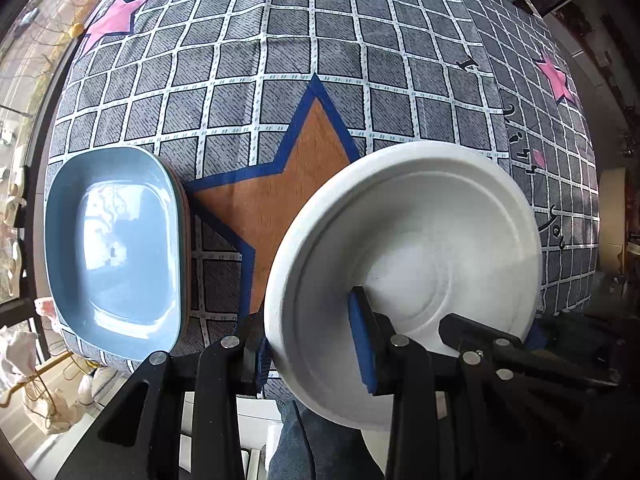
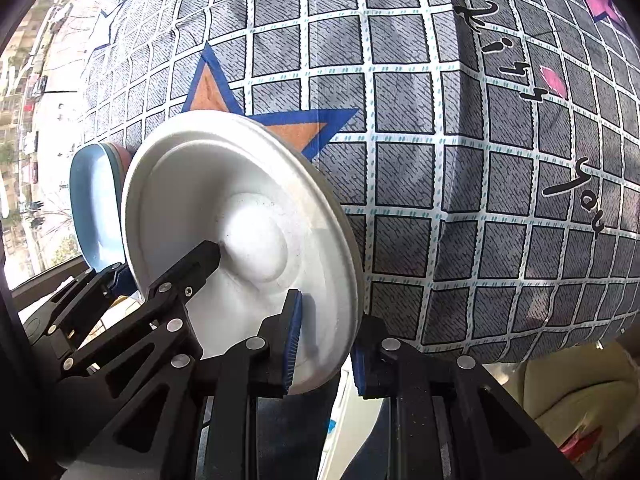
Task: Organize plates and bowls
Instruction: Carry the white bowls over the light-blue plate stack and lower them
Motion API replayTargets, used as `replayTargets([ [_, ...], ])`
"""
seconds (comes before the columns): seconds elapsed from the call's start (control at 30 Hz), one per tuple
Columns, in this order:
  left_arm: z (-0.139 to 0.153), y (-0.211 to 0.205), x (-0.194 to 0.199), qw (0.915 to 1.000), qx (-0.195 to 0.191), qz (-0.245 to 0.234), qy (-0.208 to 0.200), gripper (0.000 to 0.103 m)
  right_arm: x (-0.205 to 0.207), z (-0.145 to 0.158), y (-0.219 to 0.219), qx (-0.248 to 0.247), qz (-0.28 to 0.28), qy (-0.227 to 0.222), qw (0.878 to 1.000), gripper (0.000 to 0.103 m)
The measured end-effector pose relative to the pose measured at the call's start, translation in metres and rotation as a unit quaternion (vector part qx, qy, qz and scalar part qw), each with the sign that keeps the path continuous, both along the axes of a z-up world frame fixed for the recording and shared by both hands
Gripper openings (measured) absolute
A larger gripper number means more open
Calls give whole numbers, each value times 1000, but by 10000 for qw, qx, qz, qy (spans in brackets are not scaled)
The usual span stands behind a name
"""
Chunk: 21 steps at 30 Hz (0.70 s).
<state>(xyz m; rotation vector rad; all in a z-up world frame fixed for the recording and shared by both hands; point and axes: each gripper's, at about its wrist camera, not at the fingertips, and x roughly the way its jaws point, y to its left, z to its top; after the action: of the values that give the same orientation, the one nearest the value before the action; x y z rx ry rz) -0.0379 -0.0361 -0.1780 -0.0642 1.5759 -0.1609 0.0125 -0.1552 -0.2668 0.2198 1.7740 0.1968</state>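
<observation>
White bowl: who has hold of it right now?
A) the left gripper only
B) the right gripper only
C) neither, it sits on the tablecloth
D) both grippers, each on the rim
D: the left gripper and the right gripper each have one finger inside the white bowl and one outside its rim, and it is tilted off the tablecloth.

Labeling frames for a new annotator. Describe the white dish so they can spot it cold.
Start at the big orange star on the grey checked cloth. Right of it, a round white dish is tilted, its near rim gripped by both the left gripper and the right gripper. Its neighbour, the blue plate, is rectangular and lies flat, stacked.
</observation>
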Motion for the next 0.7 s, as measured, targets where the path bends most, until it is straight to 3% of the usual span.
replayTargets([
  [0.13,16,26,2,9996,39,230,-172,37,11,9,27,32,154,-141,9998,24],
  [0.5,36,149,-7,9938,196,1008,-437,37,43,22,120,157,870,-469,9950,24],
  [0.7,29,169,-7,9880,322,1441,-444,37,53,18,174,258,1233,-588,9903,24],
])
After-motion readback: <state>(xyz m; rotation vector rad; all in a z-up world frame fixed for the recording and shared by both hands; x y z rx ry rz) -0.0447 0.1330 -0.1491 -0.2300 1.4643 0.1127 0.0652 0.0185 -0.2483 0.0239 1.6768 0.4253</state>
